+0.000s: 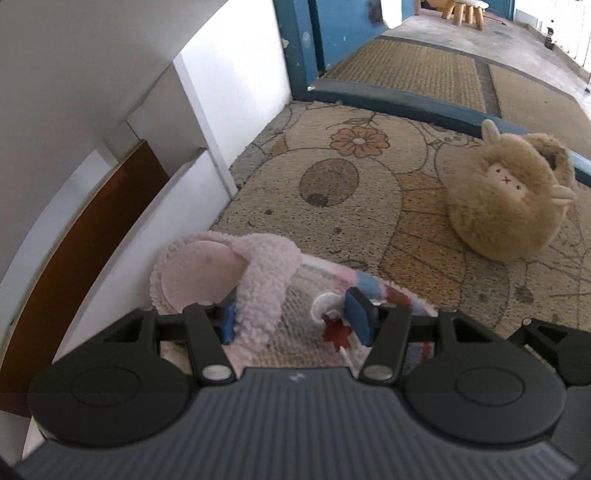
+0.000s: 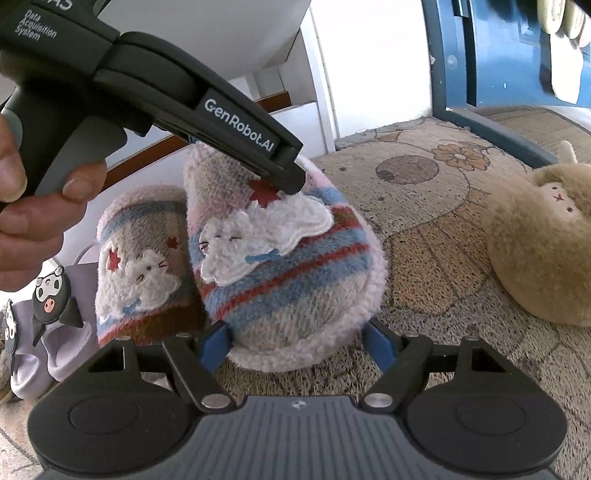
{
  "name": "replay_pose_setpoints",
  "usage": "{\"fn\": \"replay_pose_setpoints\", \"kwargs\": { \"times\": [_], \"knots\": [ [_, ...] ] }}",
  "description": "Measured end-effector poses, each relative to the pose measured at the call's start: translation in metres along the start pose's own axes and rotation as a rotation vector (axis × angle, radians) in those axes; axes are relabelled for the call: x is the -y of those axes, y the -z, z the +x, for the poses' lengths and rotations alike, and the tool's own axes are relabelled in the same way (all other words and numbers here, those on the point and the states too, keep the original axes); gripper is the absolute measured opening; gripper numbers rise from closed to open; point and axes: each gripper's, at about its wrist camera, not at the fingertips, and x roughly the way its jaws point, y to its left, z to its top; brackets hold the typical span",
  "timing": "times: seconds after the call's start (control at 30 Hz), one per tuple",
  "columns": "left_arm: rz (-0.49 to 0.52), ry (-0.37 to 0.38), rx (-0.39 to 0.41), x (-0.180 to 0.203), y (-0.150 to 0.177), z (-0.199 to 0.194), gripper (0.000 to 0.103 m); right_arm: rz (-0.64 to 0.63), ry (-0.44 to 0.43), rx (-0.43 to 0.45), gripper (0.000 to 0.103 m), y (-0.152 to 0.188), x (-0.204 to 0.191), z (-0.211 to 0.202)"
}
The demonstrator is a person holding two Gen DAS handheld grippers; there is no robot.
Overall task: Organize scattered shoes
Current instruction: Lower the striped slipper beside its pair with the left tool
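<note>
While the left gripper [image 1: 293,319] pinched the striped slipper's [image 2: 280,254] fleecy collar, the right gripper [image 2: 299,345] clasped its toe between wide jaws.

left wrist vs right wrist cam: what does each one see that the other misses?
Left wrist only: the pink insole and fleecy collar of the striped slipper, seen from the heel end with the left gripper astride the collar, plus the mats beyond the blue threshold and a wooden stool far off.

Right wrist only: the second striped slipper beside the first, a lilac sandal with cartoon charms, the hand holding the left tool, and the right gripper straddling the first slipper's toe.

Both: that slipper, the tan plush slipper, the floral mat.
</note>
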Motion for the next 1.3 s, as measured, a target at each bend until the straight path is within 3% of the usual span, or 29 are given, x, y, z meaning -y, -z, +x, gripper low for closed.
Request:
{"fn": "replay_pose_setpoints", "kwargs": {
  "times": [0.33,0.77,0.9,1.3],
  "knots": [
    [0.003,-0.028,-0.015,-0.004,0.003,0.015,0.061,-0.021,0.000,-0.048,0.079,-0.005,-0.001,0.023],
    [0.019,-0.073,-0.004,-0.002,0.004,0.011,0.075,-0.006,0.006,-0.046,0.079,-0.006,-0.006,0.022],
    [0.012,-0.068,0.003,0.000,0.004,0.004,0.085,-0.009,0.010,-0.043,0.079,-0.006,-0.008,0.020],
    [0.009,-0.016,0.047,0.018,0.002,-0.021,0.090,-0.009,0.017,0.013,0.079,-0.012,-0.016,-0.009]
  ]
}}
